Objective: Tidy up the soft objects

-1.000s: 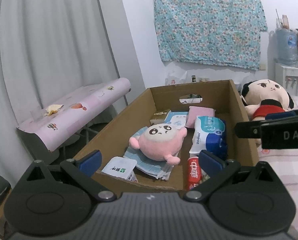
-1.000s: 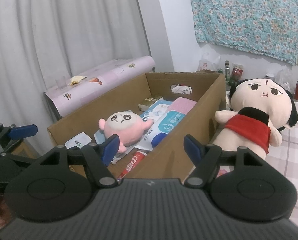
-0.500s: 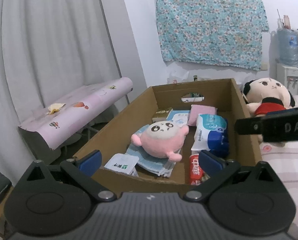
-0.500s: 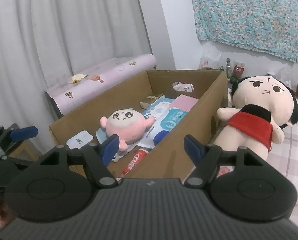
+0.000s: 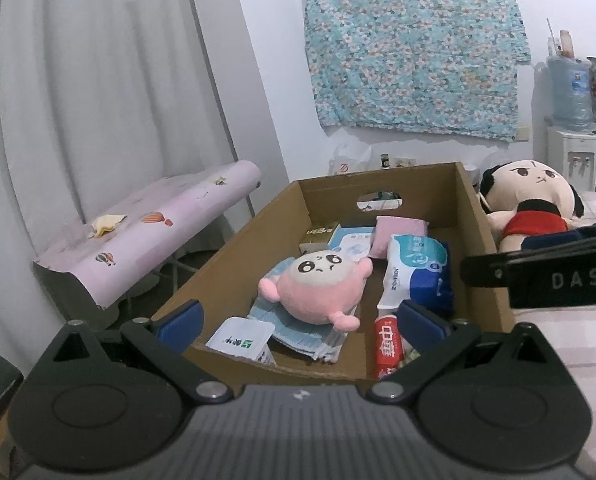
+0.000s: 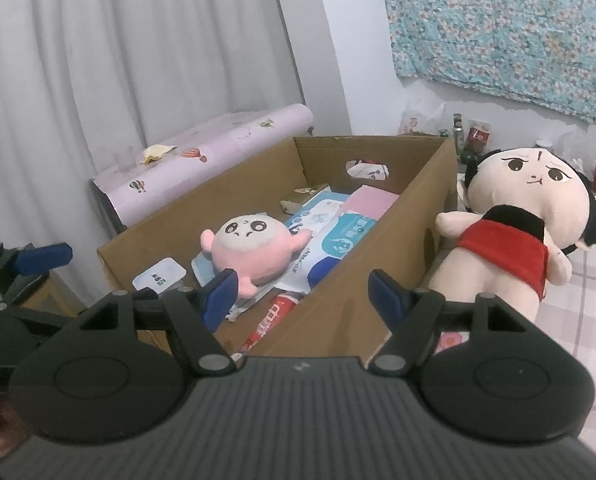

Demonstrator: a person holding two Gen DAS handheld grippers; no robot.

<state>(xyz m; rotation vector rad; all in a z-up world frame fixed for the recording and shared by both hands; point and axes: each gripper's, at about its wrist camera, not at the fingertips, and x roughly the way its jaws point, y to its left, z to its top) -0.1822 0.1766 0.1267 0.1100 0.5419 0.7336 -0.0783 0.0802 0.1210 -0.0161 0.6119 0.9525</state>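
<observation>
Floral cloth sits lower in view; cardboard box unmoved.

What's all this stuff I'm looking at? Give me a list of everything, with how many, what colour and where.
Brown cardboard box: one, centre, open top.
Round pink plush toy: one, inside the box, on top of the packets.
Blue-and-white wipes packs: at least two, inside the box.
Pink flat pad: one, far end of the box.
Red toothpaste tube: one, near end of the box.
White sachet: one, near left corner of the box.
Big-headed plush doll in red top: one, outside the box, on its right.
Pink balloon-print roll: one, left of the box.
Blue floral cloth: one, on the wall.
Left tongs: black with blue pads, open.
Right tongs: same, open.
</observation>
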